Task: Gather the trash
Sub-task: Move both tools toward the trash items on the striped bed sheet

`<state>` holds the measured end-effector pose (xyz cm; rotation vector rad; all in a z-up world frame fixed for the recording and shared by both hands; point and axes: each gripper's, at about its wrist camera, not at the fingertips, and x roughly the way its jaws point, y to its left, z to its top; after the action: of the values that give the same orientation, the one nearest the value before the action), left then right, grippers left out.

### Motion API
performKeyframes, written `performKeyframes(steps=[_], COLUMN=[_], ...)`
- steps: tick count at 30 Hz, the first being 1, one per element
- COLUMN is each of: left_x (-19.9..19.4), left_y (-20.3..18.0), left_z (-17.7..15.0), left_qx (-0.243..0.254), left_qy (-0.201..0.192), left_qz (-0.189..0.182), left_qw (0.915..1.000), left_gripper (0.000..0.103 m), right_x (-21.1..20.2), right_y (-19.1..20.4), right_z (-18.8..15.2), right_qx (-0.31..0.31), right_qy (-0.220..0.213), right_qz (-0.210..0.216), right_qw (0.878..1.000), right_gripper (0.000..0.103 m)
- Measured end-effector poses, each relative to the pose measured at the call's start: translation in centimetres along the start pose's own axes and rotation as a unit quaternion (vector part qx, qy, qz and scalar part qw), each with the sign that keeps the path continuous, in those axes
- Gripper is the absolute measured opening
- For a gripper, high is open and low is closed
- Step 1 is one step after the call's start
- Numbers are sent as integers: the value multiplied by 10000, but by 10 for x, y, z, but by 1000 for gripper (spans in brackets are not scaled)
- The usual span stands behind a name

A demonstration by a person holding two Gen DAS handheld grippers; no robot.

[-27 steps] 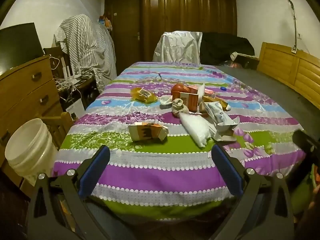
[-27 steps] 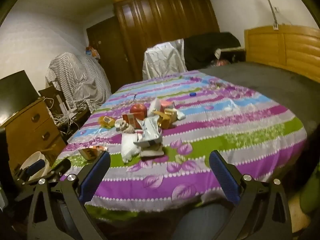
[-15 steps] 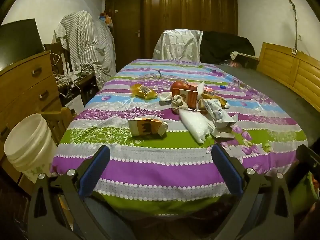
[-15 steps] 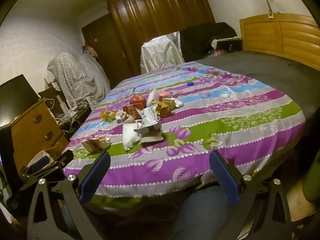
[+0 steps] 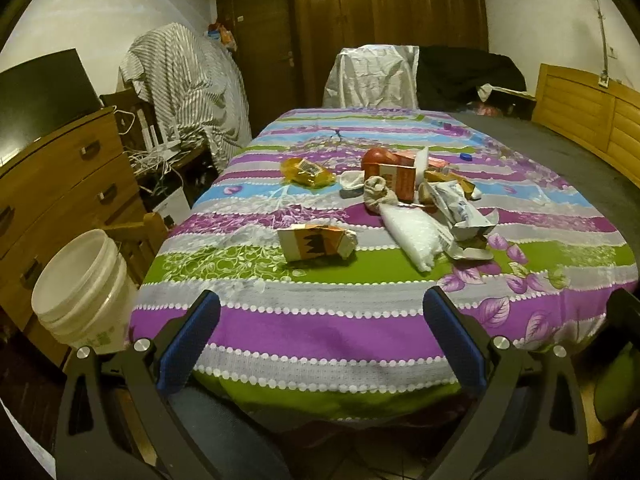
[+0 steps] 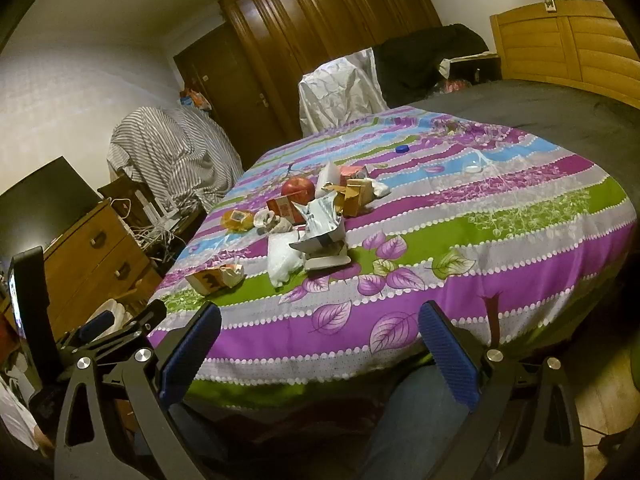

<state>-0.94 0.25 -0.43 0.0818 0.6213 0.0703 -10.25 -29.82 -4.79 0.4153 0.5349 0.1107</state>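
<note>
Fingers (image 5: 188, 340) on both grippers spread wide, empty.

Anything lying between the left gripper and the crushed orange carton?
Nothing: in the left wrist view, only bare striped cloth separates the open left gripper from the crushed orange carton.

A table (image 5: 360, 332) under a striped floral cloth carries crumpled cartons (image 5: 316, 242), a yellow wrapper (image 5: 306, 171), a white plastic bag (image 5: 412, 232), torn packaging (image 5: 460, 210) and a blue cap (image 6: 403, 149).

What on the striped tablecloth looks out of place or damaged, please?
Torn, crumpled packaging litters the tablecloth: a crushed orange-and-white carton lies on its side, apart from a heap of ripped wrappers and boxes.
</note>
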Motion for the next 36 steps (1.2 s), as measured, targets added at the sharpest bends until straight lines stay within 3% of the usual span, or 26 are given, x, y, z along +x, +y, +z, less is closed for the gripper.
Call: performKeyframes(steps=[9, 16, 25, 32, 36], left_x=[15, 29, 46, 56, 57], left_y=[11, 12, 22, 28, 28], left_z=[-2, -3, 17, 37, 43], left_qx=[-112, -110, -62, -114, -118], left_qy=[113, 245, 159, 103, 60], left_qz=[64, 161, 481, 652, 694], left_qw=[9999, 9995, 9987, 9978, 9975], left_gripper=[98, 98, 98, 98, 98], right_x=[14, 43, 52, 58, 61], right_y=[12, 17, 45, 52, 52], right_z=[-1, 1, 36, 58, 61], right_qx=[-160, -390, -1417, -1618, -1600], right_qy=[60, 406, -325, -646, -626], right_qz=[-78, 26, -58, -157, -169], right_qw=[9998, 9984, 9894, 9846, 9850], right_gripper=[98, 98, 98, 98, 98])
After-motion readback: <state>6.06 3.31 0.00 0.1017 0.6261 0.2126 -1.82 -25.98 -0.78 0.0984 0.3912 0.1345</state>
